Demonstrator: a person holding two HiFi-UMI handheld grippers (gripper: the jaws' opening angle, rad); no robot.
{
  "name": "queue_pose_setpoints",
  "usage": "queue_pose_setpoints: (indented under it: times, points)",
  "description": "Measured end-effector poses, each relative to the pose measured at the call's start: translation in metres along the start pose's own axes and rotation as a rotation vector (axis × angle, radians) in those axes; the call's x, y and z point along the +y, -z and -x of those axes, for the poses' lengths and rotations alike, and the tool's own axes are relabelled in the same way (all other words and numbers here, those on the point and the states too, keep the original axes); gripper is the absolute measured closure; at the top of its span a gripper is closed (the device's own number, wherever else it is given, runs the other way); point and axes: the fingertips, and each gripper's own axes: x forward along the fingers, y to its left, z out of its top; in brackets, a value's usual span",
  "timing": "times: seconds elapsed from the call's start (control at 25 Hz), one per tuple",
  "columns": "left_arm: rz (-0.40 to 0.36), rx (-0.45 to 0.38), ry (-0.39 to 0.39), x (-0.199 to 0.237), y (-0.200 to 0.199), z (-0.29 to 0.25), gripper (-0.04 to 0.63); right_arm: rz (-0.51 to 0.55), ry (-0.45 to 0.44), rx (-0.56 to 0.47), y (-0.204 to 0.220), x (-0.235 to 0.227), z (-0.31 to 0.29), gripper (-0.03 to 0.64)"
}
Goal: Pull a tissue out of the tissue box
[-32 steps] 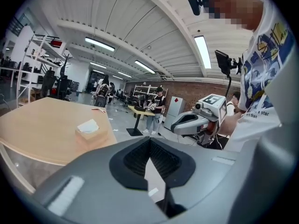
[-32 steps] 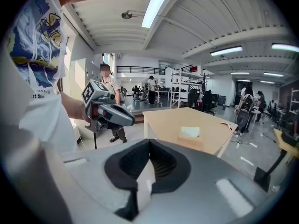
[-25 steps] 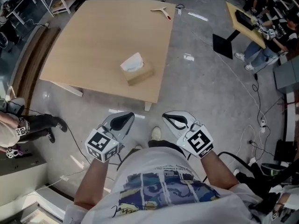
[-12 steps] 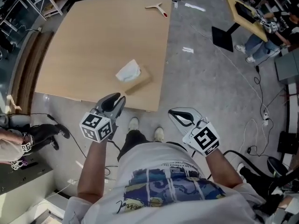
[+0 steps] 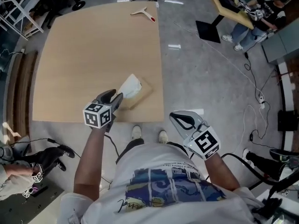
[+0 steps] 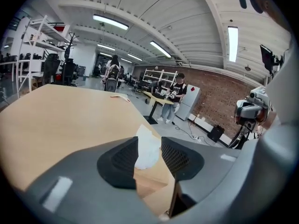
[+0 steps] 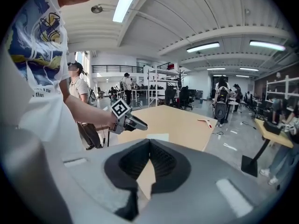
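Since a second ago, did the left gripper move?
Yes. The left gripper went from over the floor to the table edge beside the tissue box; its jaws just opening, tissue between them, ungripped.

The box sits on the table near its near right corner, with the tissue standing up out of it. The left gripper hangs just before the box, over the near edge. Its jaws have just been opening, and the tissue is in line with their gap. The right gripper is off the table, right of it, above the floor. A tool lies at the far edge.
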Motion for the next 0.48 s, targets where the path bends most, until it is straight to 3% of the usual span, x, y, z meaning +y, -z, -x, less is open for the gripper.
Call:
queue_pose_setpoints:
  times: [0.24,0.48]
  points:
    - [-0.016,0.108,0.098,0.026,0.014,-0.036,0.42,-0.079,0.115,0.022,-0.001,0.005,-0.009,0.614]
    - [-0.035,0.199,0.17,0.026,0.022,-0.075,0.41,-0.134,0.212,0.045,0.008,-0.006,0.002,0.614]
